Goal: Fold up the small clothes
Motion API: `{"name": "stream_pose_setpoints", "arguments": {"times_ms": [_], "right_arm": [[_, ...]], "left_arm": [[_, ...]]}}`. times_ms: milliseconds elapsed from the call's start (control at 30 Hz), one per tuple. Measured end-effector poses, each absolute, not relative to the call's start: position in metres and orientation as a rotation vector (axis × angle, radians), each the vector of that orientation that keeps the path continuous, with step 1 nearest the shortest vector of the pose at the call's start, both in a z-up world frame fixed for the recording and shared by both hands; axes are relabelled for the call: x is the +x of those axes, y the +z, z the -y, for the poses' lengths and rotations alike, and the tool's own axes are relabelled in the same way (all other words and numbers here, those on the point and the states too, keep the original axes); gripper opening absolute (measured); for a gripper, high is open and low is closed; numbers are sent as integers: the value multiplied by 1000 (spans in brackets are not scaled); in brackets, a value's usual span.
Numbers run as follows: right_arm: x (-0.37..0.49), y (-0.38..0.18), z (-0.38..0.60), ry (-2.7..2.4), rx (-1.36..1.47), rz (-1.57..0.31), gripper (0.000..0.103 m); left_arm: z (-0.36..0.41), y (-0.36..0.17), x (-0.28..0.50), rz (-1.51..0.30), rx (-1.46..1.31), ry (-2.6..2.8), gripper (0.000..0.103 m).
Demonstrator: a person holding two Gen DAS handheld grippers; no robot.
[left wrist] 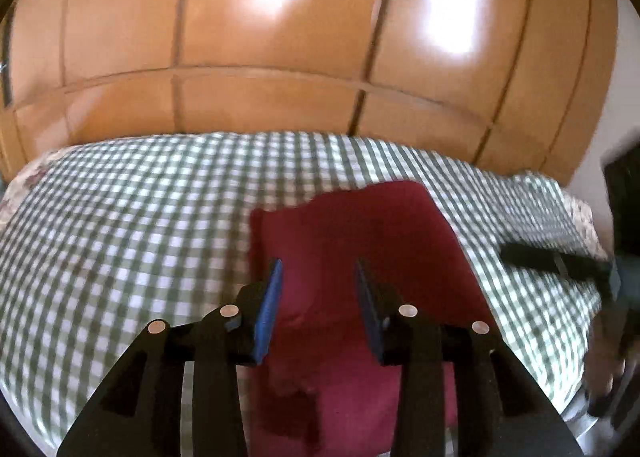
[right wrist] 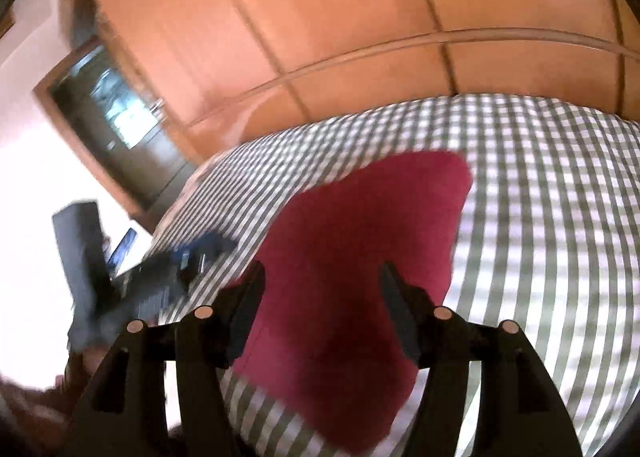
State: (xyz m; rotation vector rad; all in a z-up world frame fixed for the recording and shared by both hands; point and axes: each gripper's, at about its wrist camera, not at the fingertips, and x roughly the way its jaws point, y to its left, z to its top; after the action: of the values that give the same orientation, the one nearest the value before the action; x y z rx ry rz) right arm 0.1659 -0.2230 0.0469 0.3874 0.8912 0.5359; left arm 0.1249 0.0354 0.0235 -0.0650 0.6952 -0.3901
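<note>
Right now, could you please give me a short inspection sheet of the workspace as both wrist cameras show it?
Surface: a bed under a green and white checked cover, fairly smooth.
Job's things: one dark red garment lies on the cover, partly folded as far as the blur allows; its near end is rumpled.
Clutter: nothing seen on the cover apart from the garment.
Grippers: left gripper hangs over the garment with jaws apart, nothing between the pads; right gripper likewise, jaws wider, nothing held.
Cables: nothing seen.
Surroundings: glossy wooden wardrobe doors behind the bed; a dark doorway in a pale wall, seen from the right wrist.
</note>
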Motion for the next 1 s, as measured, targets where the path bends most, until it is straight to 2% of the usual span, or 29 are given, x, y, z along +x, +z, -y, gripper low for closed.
{"name": "stream_pose_setpoints", "arguments": {"times_ms": [167, 300, 433, 567, 600, 633, 667, 767, 867, 1000], "right_arm": [[231, 18, 194, 455, 299, -996, 57], [259, -34, 179, 415, 258, -1106, 57], [256, -47, 166, 394, 158, -1068, 62], [245, -40, 176, 400, 194, -1012, 67], [239, -32, 180, 400, 201, -990, 71], [229, -23, 185, 397, 215, -954, 74], [224, -18, 185, 393, 220, -936, 77], [191, -3, 196, 406, 220, -891, 77], [156, 4, 199, 420, 183, -869, 73], [104, -2, 192, 466, 104, -880, 51]], "left_arm": [[-28, -27, 140, -861, -58, -383, 31], [-41, -44, 133, -858, -80, -353, 29], [-54, -45, 130, -879, -124, -330, 29], [-47, -33, 130, -882, -93, -309, 30], [-45, -30, 129, -879, -85, -296, 37], [-46, -29, 130, -876, -80, -278, 52], [-49, -28, 131, -873, -82, -243, 58], [-58, -29, 130, -886, -127, -246, 59], [-61, -30, 125, -890, -143, -245, 59], [-59, -32, 120, -879, -133, -235, 59]]}}
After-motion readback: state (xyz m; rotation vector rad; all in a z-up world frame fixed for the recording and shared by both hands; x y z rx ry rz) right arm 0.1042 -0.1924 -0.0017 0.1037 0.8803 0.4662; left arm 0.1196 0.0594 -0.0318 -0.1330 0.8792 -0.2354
